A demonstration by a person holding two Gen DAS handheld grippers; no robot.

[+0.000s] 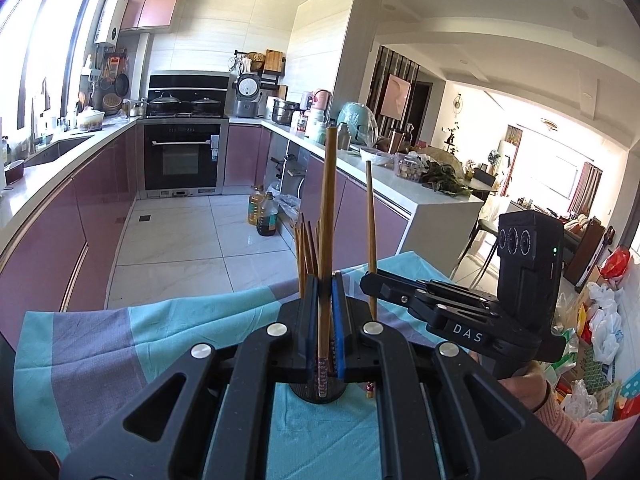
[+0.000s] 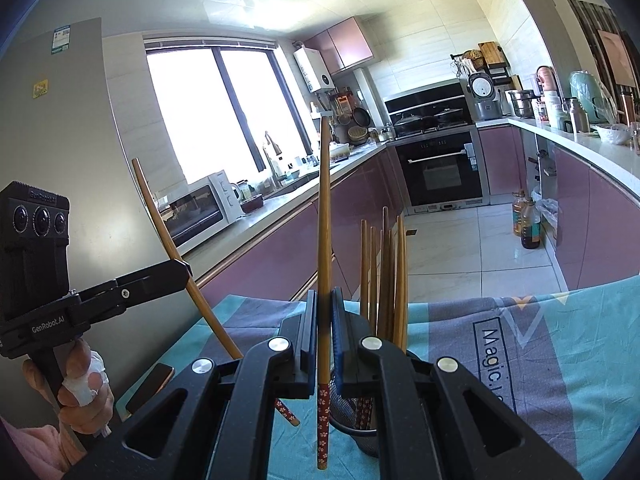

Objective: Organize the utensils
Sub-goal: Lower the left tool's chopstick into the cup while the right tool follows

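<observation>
My left gripper (image 1: 327, 292) is shut on a wooden chopstick (image 1: 329, 208) that stands upright, patterned end down. My right gripper (image 2: 325, 308) is shut on another upright chopstick (image 2: 325, 216) with a red flowered end. Each gripper shows in the other's view: the right one (image 1: 370, 280) holding its chopstick (image 1: 370, 232), the left one (image 2: 182, 268) holding its chopstick (image 2: 168, 240) tilted. A dark mesh holder (image 2: 354, 420) with several chopsticks (image 2: 386, 272) stands on the teal and grey cloth (image 2: 560, 360), just right of my right gripper. The same bunch (image 1: 306, 252) shows behind my left gripper.
The cloth-covered table (image 1: 120, 336) ends at a tiled kitchen floor (image 1: 180, 236). Purple cabinets and white counters run along both sides, with an oven (image 1: 182, 156) at the far end. Oil bottles (image 1: 264, 212) stand on the floor. A phone (image 2: 154, 384) lies on the cloth.
</observation>
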